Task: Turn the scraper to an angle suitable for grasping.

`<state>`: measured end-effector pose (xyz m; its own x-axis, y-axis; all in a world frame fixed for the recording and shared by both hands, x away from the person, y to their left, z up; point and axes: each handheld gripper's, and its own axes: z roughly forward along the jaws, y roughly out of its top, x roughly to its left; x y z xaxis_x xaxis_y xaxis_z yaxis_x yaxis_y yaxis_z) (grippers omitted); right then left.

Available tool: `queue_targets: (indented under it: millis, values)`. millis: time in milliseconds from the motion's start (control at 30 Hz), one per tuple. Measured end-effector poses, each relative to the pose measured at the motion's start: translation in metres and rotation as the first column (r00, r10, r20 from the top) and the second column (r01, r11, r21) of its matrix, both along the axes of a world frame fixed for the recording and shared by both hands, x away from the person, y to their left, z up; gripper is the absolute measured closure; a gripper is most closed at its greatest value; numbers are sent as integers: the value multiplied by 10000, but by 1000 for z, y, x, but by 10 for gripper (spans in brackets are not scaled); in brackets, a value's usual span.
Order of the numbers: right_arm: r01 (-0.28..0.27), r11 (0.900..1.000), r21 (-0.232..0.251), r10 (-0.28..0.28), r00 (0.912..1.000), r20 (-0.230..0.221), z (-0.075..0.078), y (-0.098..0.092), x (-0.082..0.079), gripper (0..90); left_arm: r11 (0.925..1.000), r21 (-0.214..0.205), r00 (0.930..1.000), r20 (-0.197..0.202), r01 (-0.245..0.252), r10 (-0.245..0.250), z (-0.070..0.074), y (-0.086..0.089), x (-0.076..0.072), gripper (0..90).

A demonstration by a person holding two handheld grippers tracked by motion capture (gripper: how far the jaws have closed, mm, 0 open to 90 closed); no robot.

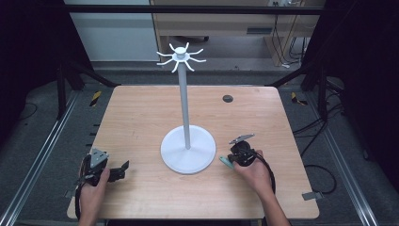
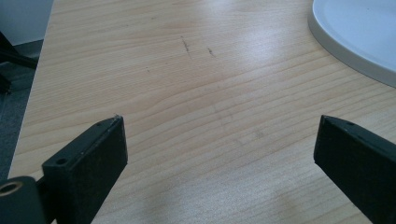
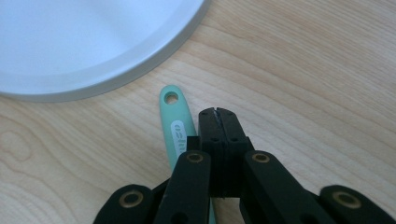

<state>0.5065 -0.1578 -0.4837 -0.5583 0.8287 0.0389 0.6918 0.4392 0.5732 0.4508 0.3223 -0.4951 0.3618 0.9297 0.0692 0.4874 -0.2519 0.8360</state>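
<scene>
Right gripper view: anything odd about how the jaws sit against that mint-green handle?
Yes. The right gripper has its jaws pressed shut on each other, while the mint-green handle lies on the table beside and partly under them, not between them. Nothing looks damaged or spilled.

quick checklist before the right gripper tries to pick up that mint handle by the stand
1. Right gripper open for a grasp: not ok, jaws shut together.
2. Mint handle between the jaws: not ok, it lies beside them on the table.
3. Handle's hanging hole visible: ok.
4. Stand upright, hooks free: ok.
5. Handle apart from the stand's base: ok, wood shows between.
6. Left gripper out of the way: ok, open over bare wood.
</scene>
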Motion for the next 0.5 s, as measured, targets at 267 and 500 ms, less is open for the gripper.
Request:
queue_targets:
  millis: [267, 500]
  values:
    - [-367, 9993, -34, 366, 9992, -137, 2, 7, -9, 900, 9999, 93, 9999, -94, 129, -129, -1, -2, 1, 23]
    - [-630, 9973, -374, 630, 9980, -16, 10, 7, -11, 900, 9999, 71, 9999, -107, 113, -112, -1, -2, 1, 23]
